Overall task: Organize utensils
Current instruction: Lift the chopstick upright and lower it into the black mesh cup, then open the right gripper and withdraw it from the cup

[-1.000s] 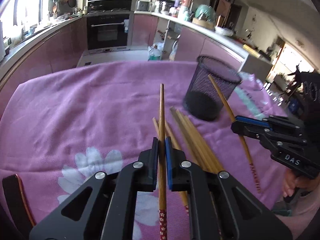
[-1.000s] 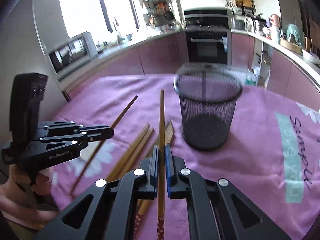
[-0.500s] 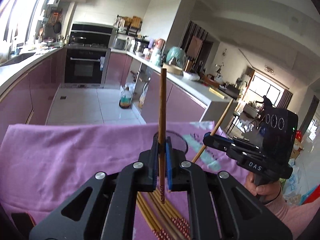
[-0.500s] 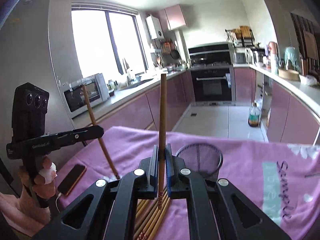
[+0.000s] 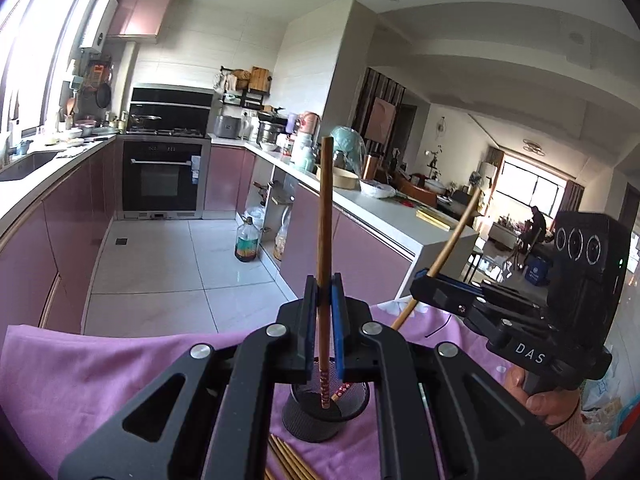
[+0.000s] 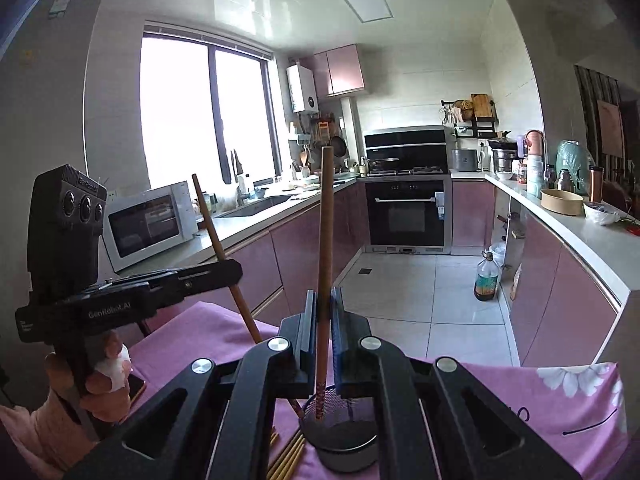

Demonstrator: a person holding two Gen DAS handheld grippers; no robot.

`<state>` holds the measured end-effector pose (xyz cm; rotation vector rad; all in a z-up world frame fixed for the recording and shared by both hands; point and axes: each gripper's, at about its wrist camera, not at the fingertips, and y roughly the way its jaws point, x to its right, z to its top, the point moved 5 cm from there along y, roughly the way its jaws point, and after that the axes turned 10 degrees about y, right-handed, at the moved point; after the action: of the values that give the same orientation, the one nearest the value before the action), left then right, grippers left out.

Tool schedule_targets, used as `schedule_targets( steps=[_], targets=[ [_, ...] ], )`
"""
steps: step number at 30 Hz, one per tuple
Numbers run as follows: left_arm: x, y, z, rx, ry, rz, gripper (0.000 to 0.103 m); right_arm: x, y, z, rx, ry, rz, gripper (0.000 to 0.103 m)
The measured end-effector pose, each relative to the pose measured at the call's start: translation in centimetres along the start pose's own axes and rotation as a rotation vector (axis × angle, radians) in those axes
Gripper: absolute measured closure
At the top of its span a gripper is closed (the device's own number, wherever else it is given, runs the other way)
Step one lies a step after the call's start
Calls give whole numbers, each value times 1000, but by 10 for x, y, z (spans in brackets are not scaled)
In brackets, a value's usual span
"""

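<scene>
Pink-clothed worktop [image 5: 80, 380] carried a black mesh holder [image 5: 326, 416], set in a kitchen with an oven at 12 o'clock. In the left wrist view the left gripper [image 5: 325, 320] was clamped on a chopstick [image 5: 323, 264], long axis near vertical, patterned tip inside the holder directly below at 6 o'clock. The right gripper [image 6: 323, 332] was likewise clamped on a second chopstick [image 6: 322, 264], upright, its tip entering the same holder [image 6: 340, 440]. Both grippers stood about equally near the holder. Judged next step: release each chopstick. Loose chopsticks [image 5: 288, 460] lay beside the holder base.
</scene>
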<state>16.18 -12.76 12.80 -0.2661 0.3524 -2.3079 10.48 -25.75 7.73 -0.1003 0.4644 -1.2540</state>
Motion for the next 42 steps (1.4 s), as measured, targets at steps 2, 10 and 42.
schedule_targets(
  steps=[2,10,42],
  targets=[
    [4,13,-2,-24,10,10,96,4,7,-2,-25,0,-10,98],
    [12,71,-48,-173,1,-17,95,14,47,-40,-195,-21,-48,98],
    [-23,79,-89,-202,23,102,79,23,76,-57,-265,50,-114,84]
  ],
)
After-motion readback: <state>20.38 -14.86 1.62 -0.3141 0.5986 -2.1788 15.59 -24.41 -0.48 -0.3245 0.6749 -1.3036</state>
